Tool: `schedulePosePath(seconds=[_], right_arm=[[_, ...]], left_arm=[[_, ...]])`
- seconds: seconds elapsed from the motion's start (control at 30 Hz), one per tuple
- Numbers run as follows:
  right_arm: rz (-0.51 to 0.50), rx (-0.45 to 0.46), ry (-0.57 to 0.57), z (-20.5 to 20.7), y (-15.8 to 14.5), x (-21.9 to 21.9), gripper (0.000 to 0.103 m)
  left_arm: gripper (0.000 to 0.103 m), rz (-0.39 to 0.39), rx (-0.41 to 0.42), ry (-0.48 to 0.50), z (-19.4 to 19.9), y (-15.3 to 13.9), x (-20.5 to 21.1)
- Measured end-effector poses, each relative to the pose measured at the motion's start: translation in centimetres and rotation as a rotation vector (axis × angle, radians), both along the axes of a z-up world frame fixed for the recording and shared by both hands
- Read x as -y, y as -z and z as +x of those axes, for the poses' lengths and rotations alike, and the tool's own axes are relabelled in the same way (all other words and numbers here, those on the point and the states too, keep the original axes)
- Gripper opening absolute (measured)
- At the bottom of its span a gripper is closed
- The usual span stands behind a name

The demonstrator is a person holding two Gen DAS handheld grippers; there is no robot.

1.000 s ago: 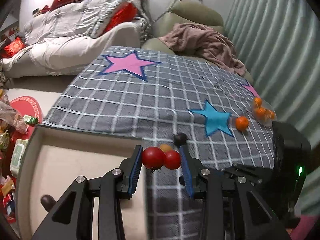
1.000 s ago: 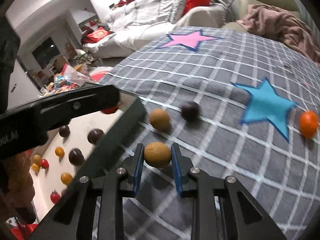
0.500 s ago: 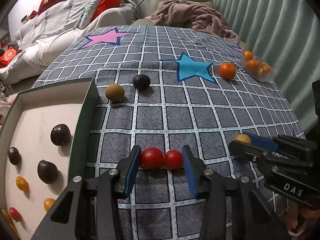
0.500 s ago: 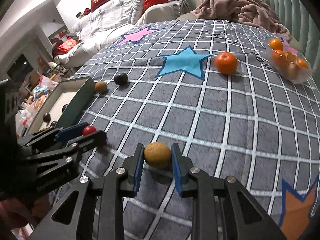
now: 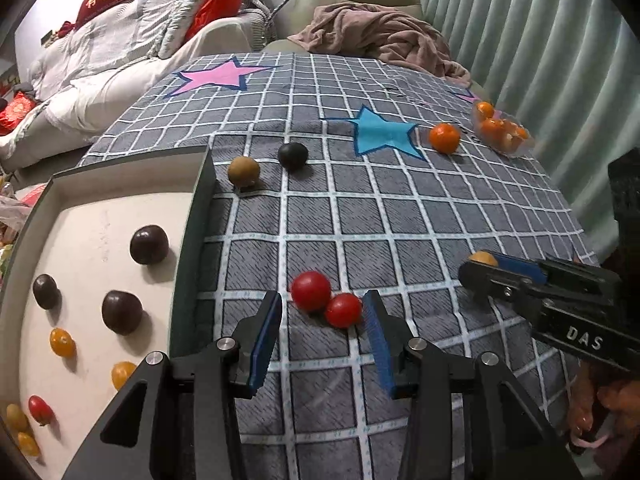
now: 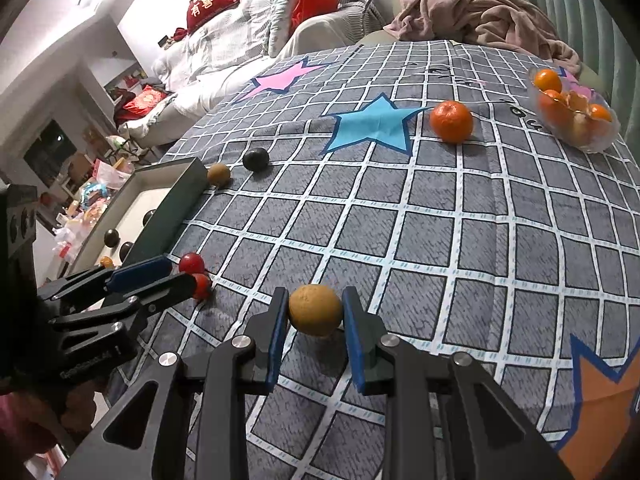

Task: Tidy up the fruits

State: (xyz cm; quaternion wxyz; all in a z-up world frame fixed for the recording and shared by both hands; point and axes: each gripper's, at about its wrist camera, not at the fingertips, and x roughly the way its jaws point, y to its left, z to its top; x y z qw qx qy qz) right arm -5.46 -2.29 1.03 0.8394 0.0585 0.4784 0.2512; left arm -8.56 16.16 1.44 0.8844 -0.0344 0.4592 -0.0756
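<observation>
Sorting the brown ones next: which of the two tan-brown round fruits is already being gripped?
The tan fruit clamped in the right gripper, near the table's front. The other tan fruit lies free beside the tray's far corner, next to a black fruit.

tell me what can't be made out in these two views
- Left wrist view: the brown fruit in the right gripper is mostly hidden by that gripper's fingers.
- Right wrist view: the tray interior is largely hidden by its own dark wall and the left gripper.
- Both views: how many oranges the clear bowl holds is unclear; they overlap.
- Left wrist view: the tray's near corner is cut off by the edge.
</observation>
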Motion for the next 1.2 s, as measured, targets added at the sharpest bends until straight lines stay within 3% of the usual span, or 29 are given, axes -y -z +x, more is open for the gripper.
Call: schedulePosePath(seconds=[0.4, 0.5, 0.53, 0.77, 1.0, 1.2], right_arm=[[-0.012, 0.000, 0.000, -1.1, -0.4, 0.1, 0.029], [-0.016, 0.003, -0.002, -1.3, -0.8, 0.2, 0.029], [-0.015, 0.004, -0.003, -1.4, -0.9, 0.1, 0.029], [-0.019, 0.022, -0.040, -1.5, -2.8, -1.8, 0.029], [0.008, 0.040, -0.146, -1.9, -5.0, -7.4, 0.029], [0.005, 0.015, -0.257, -3.0, -5.2, -13.8, 0.029]], left_arm=[[0.043, 0.068, -0.038, -0.025, 0.4, 1.2, 1.8], [0.029, 0.072, -0.026, -0.042, 0.5, 1.3, 1.6], [0.023, 0.065, -0.025, -0.043, 0.6, 1.3, 1.5], [0.023, -0.018, -0.006, -0.064, -0.2, -0.3, -0.1], [0.022, -0.020, 0.034, -0.161, -2.6, -3.6, -5.3], [0.022, 0.017, 0.000, -0.300, -5.0, -3.4, -11.3]])
